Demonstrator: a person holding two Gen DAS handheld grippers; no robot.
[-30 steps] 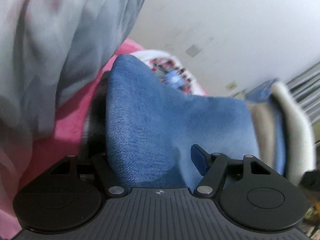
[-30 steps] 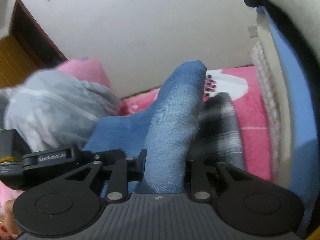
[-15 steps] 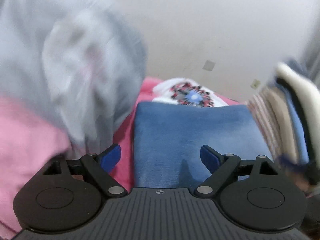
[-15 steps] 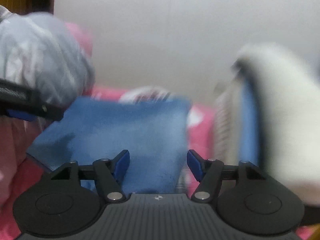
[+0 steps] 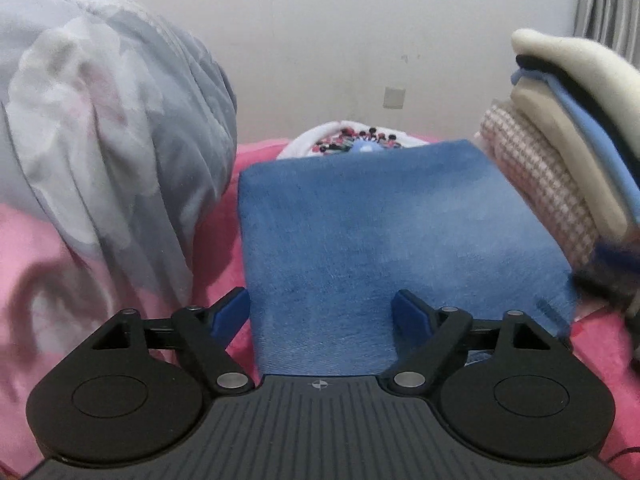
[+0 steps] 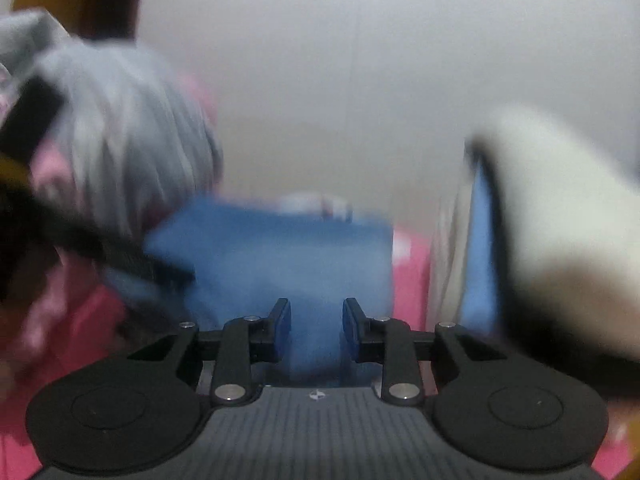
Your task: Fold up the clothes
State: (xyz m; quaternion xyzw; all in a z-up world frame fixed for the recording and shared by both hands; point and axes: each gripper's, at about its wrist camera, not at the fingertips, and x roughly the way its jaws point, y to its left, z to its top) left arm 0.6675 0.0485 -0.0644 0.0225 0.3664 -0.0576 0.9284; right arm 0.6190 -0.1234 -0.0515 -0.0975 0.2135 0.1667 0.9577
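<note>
A folded blue denim garment (image 5: 384, 240) lies flat on the pink bed cover (image 5: 256, 156). My left gripper (image 5: 322, 312) is open at its near edge, with its left finger beside the cloth and its right finger over it. In the blurred right wrist view the same denim (image 6: 288, 256) lies ahead, and my right gripper (image 6: 314, 330) is open with its blue pads a narrow gap apart over the near edge. Neither gripper holds cloth.
A grey and white crumpled quilt (image 5: 104, 120) is heaped at the left. A stack of folded clothes (image 5: 568, 128) stands at the right, touching the denim. A white patterned cloth (image 5: 352, 140) lies behind the denim. A wall is behind the bed.
Both grippers let go of the denim and opened. The denim, held up a second ago, now lies flat and folded on the bed. The right jaws have since narrowed.
</note>
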